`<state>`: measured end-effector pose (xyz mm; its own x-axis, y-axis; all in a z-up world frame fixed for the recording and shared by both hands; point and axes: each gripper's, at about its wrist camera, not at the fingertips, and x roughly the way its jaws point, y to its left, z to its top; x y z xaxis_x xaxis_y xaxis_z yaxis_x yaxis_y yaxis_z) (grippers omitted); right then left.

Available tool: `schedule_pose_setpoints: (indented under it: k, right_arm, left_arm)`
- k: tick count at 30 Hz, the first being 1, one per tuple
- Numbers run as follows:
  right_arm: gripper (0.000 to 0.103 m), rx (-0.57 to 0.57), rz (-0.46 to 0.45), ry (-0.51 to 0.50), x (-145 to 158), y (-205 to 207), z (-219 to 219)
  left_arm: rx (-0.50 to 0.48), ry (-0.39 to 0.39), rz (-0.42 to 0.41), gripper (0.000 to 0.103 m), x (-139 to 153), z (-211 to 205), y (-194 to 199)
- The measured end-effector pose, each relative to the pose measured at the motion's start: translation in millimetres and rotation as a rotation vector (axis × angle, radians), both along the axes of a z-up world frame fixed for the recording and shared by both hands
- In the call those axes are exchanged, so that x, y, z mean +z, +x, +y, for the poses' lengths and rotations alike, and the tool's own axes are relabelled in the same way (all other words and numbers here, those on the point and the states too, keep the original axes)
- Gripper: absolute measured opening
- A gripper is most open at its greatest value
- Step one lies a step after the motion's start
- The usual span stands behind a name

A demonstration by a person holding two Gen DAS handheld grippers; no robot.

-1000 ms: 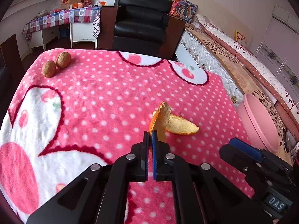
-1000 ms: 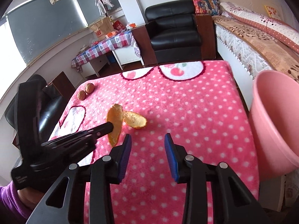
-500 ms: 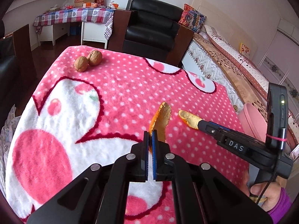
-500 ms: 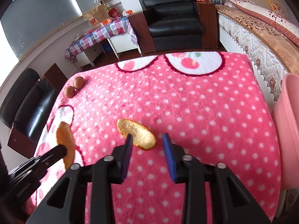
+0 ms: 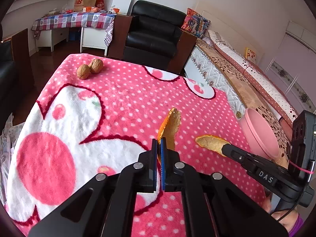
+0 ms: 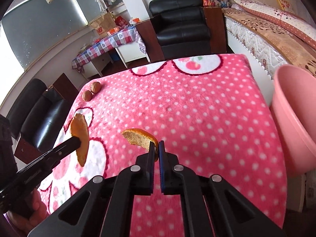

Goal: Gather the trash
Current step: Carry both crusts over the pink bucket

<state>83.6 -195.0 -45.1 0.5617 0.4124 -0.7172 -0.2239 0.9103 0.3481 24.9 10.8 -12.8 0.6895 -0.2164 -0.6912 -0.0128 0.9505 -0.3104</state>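
The left gripper (image 5: pixel 159 144) has its fingers clamped on an upright strip of orange peel (image 5: pixel 170 127) at the frame's centre. The right gripper (image 6: pixel 156 148) has just been closing, and its fingers now pinch the edge of a second orange peel (image 6: pixel 139 137), which appears just clear of the pink polka-dot blanket (image 6: pixel 197 102) covering the tabletop. The pink bin (image 6: pixel 296 108) stands off the tabletop's right edge. Both pinches look shallow, so each peel is best carried level and steadily over the bin's rim before letting go. Two walnuts (image 5: pixel 89 69) wait at the upper left.
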Motion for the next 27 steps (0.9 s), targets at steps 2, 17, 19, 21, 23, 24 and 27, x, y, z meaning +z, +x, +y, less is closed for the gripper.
schedule_pose_setpoints:
  k: [2, 17, 19, 21, 23, 24, 27]
  right_arm:
    - [0.004, -0.022, -0.007, -0.006, 2.3, -12.9, -8.2]
    - [0.005, -0.12, 0.052, -0.062, -17.1, -71.9, -40.1]
    - [0.006, -0.099, 0.062, -0.067, -18.1, -78.1, -38.1]
    - [0.016, -0.068, 0.074, -0.065, -18.5, -83.4, -35.1]
    - [0.026, -0.035, 0.076, -0.064, -17.0, -89.2, -31.0]
    - [0.03, -0.017, 0.077, -0.062, -16.2, -91.7, -28.5]
    - [0.035, 0.011, 0.058, -0.066, -10.0, -100.1, -24.3]
  left_arm:
    - [-0.011, -0.004, -0.004, 0.002, 1.6, -4.3, -4.5]
    - [-0.086, -0.022, -0.024, 0.002, 6.8, -28.8, -24.3]
    - [-0.091, -0.025, -0.026, 0.002, 7.4, -29.5, -25.4]
    - [-0.095, -0.028, -0.028, 0.002, 7.7, -29.7, -26.4]
    - [-0.095, -0.033, -0.029, 0.002, 7.8, -29.6, -27.2]
    - [-0.095, -0.037, -0.028, 0.002, 7.7, -29.1, -27.3]
    - [-0.095, -0.043, -0.03, 0.002, 7.9, -27.8, -28.7]
